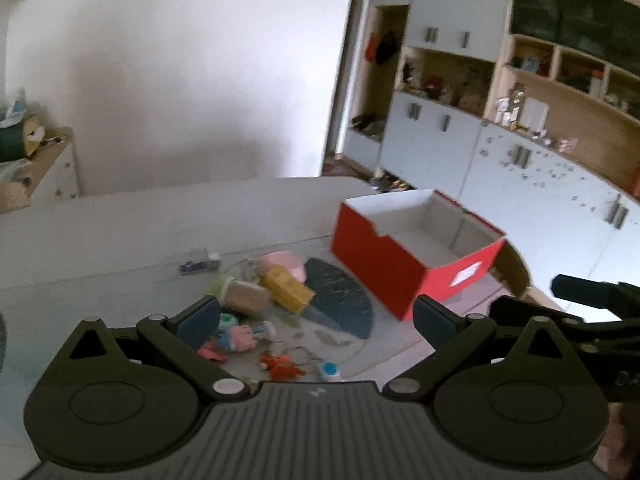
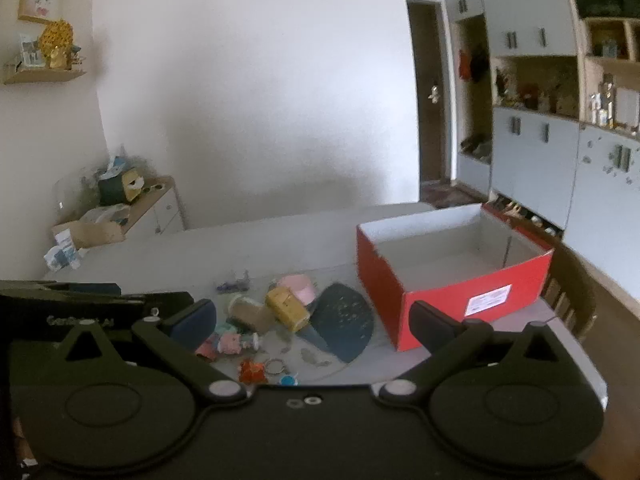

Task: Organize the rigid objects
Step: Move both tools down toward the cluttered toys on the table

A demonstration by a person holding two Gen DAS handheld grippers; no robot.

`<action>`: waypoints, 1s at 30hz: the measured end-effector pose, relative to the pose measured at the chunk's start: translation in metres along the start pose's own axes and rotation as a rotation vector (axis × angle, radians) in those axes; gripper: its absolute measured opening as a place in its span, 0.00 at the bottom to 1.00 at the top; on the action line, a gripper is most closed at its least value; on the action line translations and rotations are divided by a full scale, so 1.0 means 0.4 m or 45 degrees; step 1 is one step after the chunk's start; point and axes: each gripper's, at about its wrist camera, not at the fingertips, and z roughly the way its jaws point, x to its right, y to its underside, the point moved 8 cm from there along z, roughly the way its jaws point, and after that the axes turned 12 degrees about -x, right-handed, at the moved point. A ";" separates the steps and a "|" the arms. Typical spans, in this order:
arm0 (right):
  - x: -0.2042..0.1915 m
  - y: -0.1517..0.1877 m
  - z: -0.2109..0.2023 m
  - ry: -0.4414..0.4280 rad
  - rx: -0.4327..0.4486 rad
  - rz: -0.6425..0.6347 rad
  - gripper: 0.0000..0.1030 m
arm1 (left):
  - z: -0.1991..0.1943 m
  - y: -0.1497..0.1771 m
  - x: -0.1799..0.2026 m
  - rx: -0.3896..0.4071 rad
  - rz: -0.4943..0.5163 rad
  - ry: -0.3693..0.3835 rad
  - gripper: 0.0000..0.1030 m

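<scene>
Both grippers stand over the near edge of a pale table (image 2: 248, 240), angled downward, each with its jaws spread wide and nothing between the pads. The left gripper (image 1: 318, 322) frames a cluster of small items lying on the table ahead of it; the right gripper (image 2: 312, 326) frames the same cluster from slightly further right. Only the left wrist view shows the other tool's black body entering at the right edge; only the right wrist view shows a wall shelf (image 2: 44, 76) with a gold ornament and a framed picture at upper left, and a wooden chair (image 2: 572, 300) beside the box. The cluster includes a yellow block (image 2: 288, 308), a tan cylindrical container (image 2: 250, 312) lying on its side just left of it, a pink piece (image 2: 298, 286) behind them, a dark teardrop-shaped mat (image 2: 344, 322), a pink figure (image 2: 232, 342), an orange-red keychain toy (image 2: 252, 372) with metal rings, and a small blue-and-white round item (image 2: 288, 380), possibly a cap; blur prevents a firmer reading. An open red box (image 2: 436, 300) with a white interior stands on the table to the right of the cluster, ahead of each gripper's right finger, apparently empty.
</scene>
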 end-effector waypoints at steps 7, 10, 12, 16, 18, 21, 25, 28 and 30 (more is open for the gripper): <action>0.020 0.004 0.071 -0.029 -0.061 -0.050 0.99 | 0.081 0.005 -0.056 -0.069 -0.077 -0.078 1.00; 0.034 0.013 0.112 -0.051 -0.112 -0.081 0.99 | 0.113 0.011 -0.067 -0.080 -0.079 -0.128 1.00; 0.040 0.024 0.142 -0.085 -0.153 -0.104 0.99 | 0.139 0.019 -0.078 -0.099 -0.095 -0.152 1.00; 0.046 0.050 0.201 -0.137 -0.240 -0.170 0.97 | 0.195 0.057 -0.107 -0.185 -0.144 -0.187 1.00; 0.045 0.066 0.231 -0.167 -0.294 -0.207 0.95 | 0.225 0.080 -0.121 -0.235 -0.176 -0.189 1.00; 0.035 0.082 0.269 -0.205 -0.347 -0.278 0.94 | 0.260 0.111 -0.136 -0.305 -0.223 -0.219 1.00; 0.022 0.098 0.315 -0.244 -0.396 -0.358 0.88 | 0.304 0.138 -0.151 -0.368 -0.257 -0.283 0.99; 0.023 0.107 0.347 -0.241 -0.423 -0.390 0.86 | 0.327 0.149 -0.154 -0.387 -0.272 -0.308 0.99; 0.023 0.115 0.367 -0.250 -0.451 -0.404 0.80 | 0.344 0.157 -0.159 -0.410 -0.296 -0.322 0.99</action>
